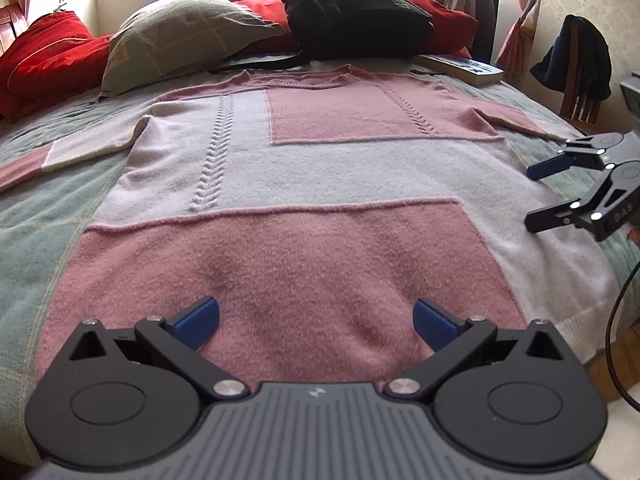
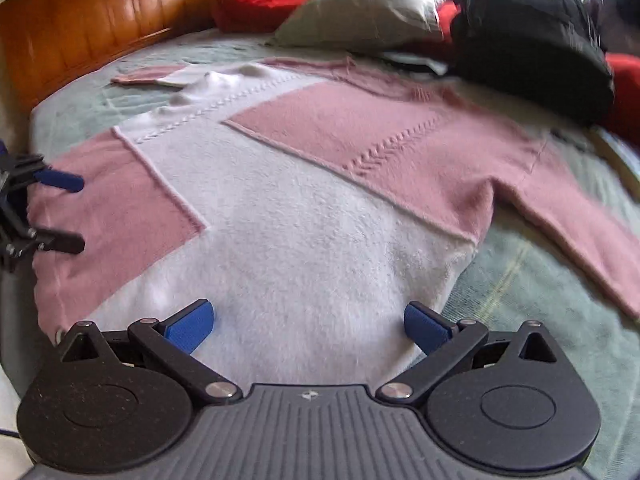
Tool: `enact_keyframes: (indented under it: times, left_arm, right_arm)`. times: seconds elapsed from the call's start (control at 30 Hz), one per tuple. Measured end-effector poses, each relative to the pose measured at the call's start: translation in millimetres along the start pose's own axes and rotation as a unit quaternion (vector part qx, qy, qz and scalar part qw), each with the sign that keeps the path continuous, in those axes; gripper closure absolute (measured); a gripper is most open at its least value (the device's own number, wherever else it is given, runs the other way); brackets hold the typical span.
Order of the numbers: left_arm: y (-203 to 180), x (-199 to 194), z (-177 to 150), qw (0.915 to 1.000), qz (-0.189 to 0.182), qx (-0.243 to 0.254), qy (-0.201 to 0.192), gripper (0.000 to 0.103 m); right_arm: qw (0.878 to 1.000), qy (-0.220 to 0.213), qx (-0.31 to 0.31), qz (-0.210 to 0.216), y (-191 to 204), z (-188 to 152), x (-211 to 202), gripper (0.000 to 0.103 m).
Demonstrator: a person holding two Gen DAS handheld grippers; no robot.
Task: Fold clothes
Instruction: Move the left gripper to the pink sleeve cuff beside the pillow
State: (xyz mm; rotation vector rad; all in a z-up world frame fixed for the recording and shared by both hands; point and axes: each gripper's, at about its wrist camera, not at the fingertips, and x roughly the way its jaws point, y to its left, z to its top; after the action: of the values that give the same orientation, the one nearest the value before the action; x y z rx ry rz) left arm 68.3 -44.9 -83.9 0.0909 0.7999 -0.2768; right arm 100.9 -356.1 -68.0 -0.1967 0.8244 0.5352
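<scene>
A pink and white knitted sweater [image 1: 304, 184] lies spread flat on the bed, neck toward the pillows, both sleeves stretched out sideways. My left gripper [image 1: 316, 320] hovers open over the pink hem panel, its blue pads wide apart with nothing between them. My right gripper [image 2: 308, 322] is open too, above the white lower corner of the sweater [image 2: 304, 240]. In the left wrist view the right gripper [image 1: 534, 196] shows at the right edge, above the sweater's side. The left gripper [image 2: 80, 212] appears at the left edge of the right wrist view, over the pink hem.
The bed has a green checked cover [image 1: 48, 216]. At its head lie a grey-green pillow [image 1: 180, 36], red cushions [image 1: 48, 48], a black backpack [image 1: 352, 8] and a book [image 1: 464, 66]. A wooden headboard [image 2: 80, 16] runs along one side. A chair with dark clothing [image 1: 576, 60] stands beyond the right side.
</scene>
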Motion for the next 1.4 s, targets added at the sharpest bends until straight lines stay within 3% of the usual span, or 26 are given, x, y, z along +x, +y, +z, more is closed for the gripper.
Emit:
enact_keyframes:
  times: [0.13,0.27,0.53,0.67,0.77,1.07,1.27,1.4]
  left_arm:
    - [11,-6,12,1.0,0.005,-0.008,-0.003,0.001]
    - [35,-15,35,0.9992,0.02,-0.03,-0.016,0.001]
    - [112,-9,95,0.9917,0.029,-0.124,-0.016,0.001]
    - [145,12,131,0.9878,0.029,-0.153,-0.011,0.001]
    - [159,36,161,0.9877,0.021,-0.155,-0.004,0.001]
    - [175,152,245,0.9848,-0.019,-0.169,0.037,0.001]
    - [201,216,248,0.9733,-0.03,-0.208,0.092,0.001]
    - [214,236,247,0.9689,-0.041,-0.228,0.087,0.001]
  right_arm:
    - [1.0,-0.021,0.017,-0.013,6,26,-1,0.0]
    - [0.999,-0.045,0.027,-0.005,14,76,22,0.0]
    - [0.997,-0.031,0.01,0.073,39,155,109,0.0]
    - [0.995,-0.005,-0.003,0.099,44,155,142,0.0]
    - [0.993,-0.019,-0.004,0.113,40,144,149,0.0]
    - [0.986,-0.048,0.068,0.145,11,135,122,0.0]
    - [0.982,-0.02,0.132,0.133,-10,139,118,0.0]
    - [0.978,-0.022,0.147,0.149,-17,137,119,0.0]
